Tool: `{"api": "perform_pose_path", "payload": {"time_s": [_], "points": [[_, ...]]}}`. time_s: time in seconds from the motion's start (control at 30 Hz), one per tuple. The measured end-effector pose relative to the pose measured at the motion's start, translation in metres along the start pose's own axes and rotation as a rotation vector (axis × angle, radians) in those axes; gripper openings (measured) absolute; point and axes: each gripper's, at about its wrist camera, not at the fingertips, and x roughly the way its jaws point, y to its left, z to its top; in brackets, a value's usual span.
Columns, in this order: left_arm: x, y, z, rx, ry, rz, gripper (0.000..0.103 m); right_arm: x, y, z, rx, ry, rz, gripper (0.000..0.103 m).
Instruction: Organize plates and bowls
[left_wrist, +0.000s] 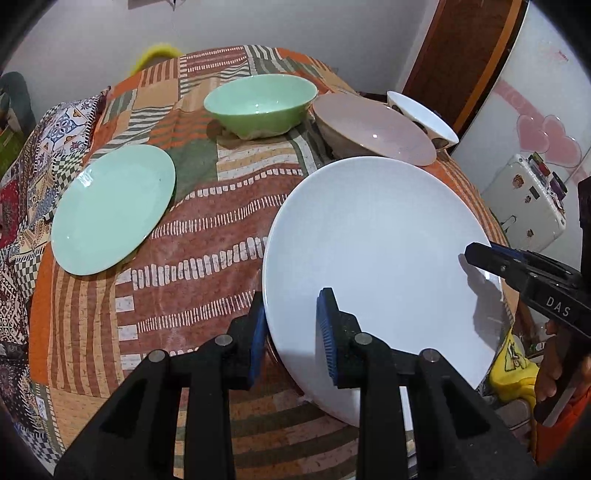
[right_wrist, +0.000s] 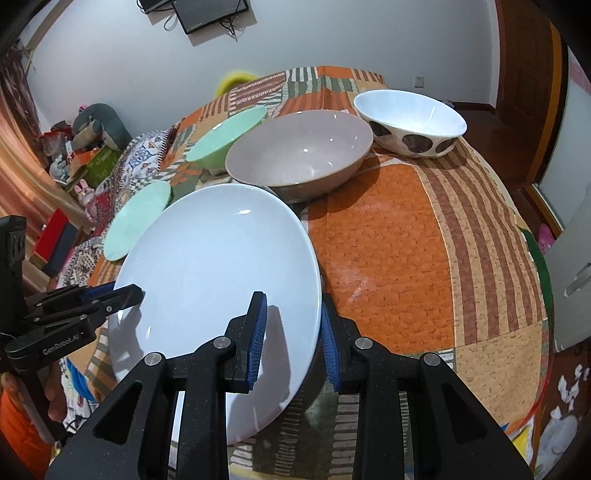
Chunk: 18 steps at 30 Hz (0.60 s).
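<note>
White plate: the white plate (left_wrist: 376, 258) was held tilted above the near part of the desk (left_wrist: 207, 236), one rim edge in each gripper.
Left gripper: the left gripper (left_wrist: 295, 332) had its fingers (left_wrist: 328, 332) pinching the near-left rim of the white plate, one blue pad on top and one beneath.
Right gripper: the right gripper (right_wrist: 293, 339) had its fingers (right_wrist: 258, 332) pinching the opposite rim of the same plate, one pad on each face.
Green plate: the green plate (left_wrist: 114, 208) lay flat on the left side of the desk, apart from the white plate.
Green bowl: the green bowl (left_wrist: 260, 105) stood upright at the far centre.
Pink-grey bowl: the pink-grey bowl (right_wrist: 301, 149) stood just right of the green bowl, beyond the white plate's far rim.
Spotted bowl: the white bowl with brown spots (right_wrist: 410, 123) stood at the far right, just beside the pink-grey bowl.
Cover: a patchwork cloth (right_wrist: 388, 251) in orange, brown and green covered the desk.
</note>
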Motion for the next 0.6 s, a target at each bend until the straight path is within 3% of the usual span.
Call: {"api": "perform_pose_path", "payload": {"time_s": [0.6], "points": [[0.004,-0.0049,0.0005,0.016,-0.027,0.061,0.029,0.0091,0.0066,-0.0035,-0.042,0.011,-0.07,0.029]]}}
